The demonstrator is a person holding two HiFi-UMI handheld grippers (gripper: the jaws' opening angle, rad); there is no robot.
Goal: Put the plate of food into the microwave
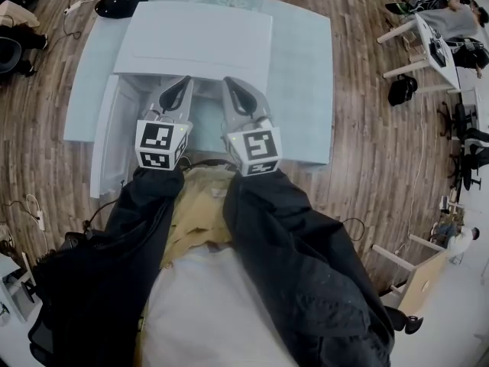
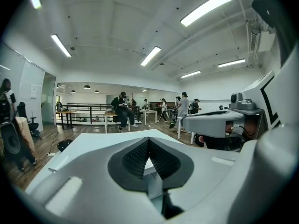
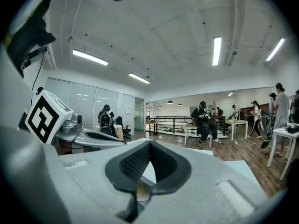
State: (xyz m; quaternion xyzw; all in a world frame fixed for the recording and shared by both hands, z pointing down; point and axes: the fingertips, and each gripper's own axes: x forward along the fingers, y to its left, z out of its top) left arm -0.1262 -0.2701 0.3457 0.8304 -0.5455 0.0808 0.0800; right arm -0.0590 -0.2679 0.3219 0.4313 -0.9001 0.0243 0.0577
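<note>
Left hand-held gripper and right hand-held gripper are hovering shut, empty; microwave at twelve o'clock is seemingly awaiting the unseen plate.

Open lab: desks, strip lights

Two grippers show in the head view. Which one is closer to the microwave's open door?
The left gripper: the open door stands just beside it at the picture's left, while the right gripper sits further across the front of the microwave.
</note>
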